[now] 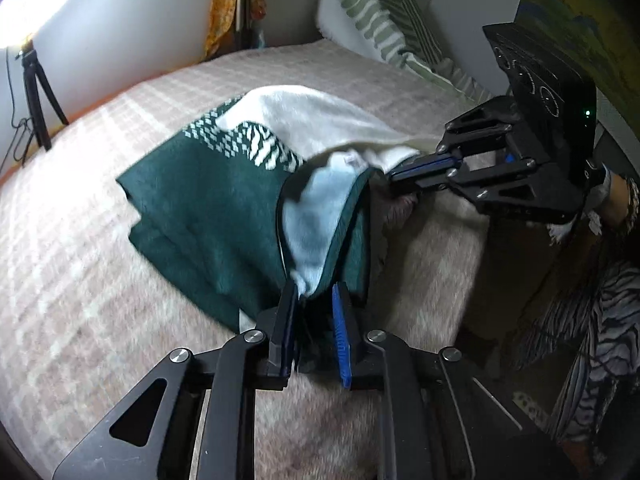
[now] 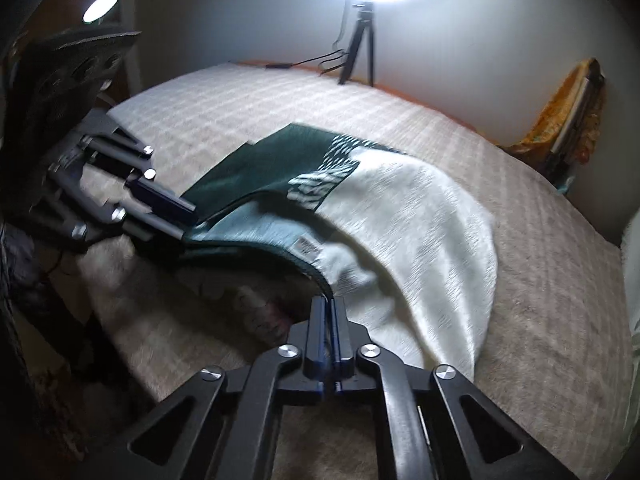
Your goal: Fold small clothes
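1. My black left gripper (image 1: 316, 300) has its jaws clamped on the green hem of the dark green and cream knitted garment (image 1: 224, 200).
2. My black right gripper (image 2: 329, 306) has its jaws pressed together on the garment's green-trimmed edge.
3. The garment lies on the beige checked bedspread (image 1: 100, 280), its near edge lifted.
4. Its small white label (image 2: 307, 249) is too blurred to read.

Bare bedspread (image 1: 100, 280) beyond, tripod (image 2: 360, 48) apparently far
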Demonstrator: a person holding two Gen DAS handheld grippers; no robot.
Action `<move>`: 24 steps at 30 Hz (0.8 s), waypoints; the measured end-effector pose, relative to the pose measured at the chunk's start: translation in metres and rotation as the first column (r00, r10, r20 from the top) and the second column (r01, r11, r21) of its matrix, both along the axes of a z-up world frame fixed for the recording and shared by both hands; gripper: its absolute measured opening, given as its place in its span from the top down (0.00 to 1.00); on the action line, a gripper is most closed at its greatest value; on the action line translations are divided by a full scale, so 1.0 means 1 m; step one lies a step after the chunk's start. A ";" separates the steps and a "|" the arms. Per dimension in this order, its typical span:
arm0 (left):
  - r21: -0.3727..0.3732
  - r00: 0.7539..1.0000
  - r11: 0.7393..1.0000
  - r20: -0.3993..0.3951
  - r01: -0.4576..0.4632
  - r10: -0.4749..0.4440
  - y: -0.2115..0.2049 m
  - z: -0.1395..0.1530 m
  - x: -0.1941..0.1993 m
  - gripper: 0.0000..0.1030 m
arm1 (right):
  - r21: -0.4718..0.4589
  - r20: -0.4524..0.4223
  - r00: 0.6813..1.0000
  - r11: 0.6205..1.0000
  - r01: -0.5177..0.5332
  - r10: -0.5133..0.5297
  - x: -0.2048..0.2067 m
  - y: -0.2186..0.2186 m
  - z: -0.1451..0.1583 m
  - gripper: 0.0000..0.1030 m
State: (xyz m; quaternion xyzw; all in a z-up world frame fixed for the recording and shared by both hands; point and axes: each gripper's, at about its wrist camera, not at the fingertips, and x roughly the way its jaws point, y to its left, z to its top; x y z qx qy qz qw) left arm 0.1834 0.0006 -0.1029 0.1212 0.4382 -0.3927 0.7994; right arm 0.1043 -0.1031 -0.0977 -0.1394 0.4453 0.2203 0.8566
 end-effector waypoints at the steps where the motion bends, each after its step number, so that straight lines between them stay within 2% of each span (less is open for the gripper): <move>1: -0.005 1.000 1.000 -0.002 0.003 -0.003 0.002 0.000 -0.003 0.86 | -0.012 -0.002 1.000 1.000 -0.012 0.012 -0.005 0.000 -0.001 1.00; 4: -0.048 1.000 0.999 -0.004 -0.025 0.025 0.015 0.010 -0.007 0.86 | -0.035 -0.007 1.000 0.999 -0.011 0.011 -0.013 -0.006 -0.001 1.00; 7: -0.119 0.996 0.989 -0.018 -0.088 0.087 0.031 0.022 -0.001 0.86 | 0.017 0.005 1.000 0.999 0.028 -0.028 -0.014 -0.015 0.010 1.00; 9: -0.118 0.995 0.988 0.012 -0.100 0.102 0.035 0.027 0.001 0.83 | 0.034 0.037 0.999 0.999 0.039 -0.041 -0.012 -0.016 0.019 0.84; 10: -0.119 0.994 0.987 0.017 -0.106 0.109 0.036 0.028 0.002 0.79 | 0.034 0.061 0.997 0.999 0.037 -0.039 -0.012 -0.015 0.024 0.70; 11: -0.125 0.993 0.986 0.012 -0.112 0.114 0.036 0.028 0.003 0.70 | 0.036 0.073 0.997 0.999 0.029 -0.032 -0.011 -0.013 0.026 0.67; 14: -0.124 0.995 0.988 0.000 -0.098 0.099 0.029 0.023 0.001 0.69 | 0.049 0.070 0.998 0.999 -0.002 -0.001 -0.005 -0.003 0.028 0.69; 19: -0.045 0.997 0.996 0.016 -0.078 0.079 0.012 0.010 0.002 0.69 | -0.016 0.057 0.997 0.999 -0.043 0.044 0.005 0.019 0.013 0.72; 24: 0.029 0.997 0.998 0.059 -0.055 0.053 0.006 0.002 -0.004 0.72 | -0.013 0.046 0.998 0.999 -0.040 0.040 0.016 0.021 0.006 0.74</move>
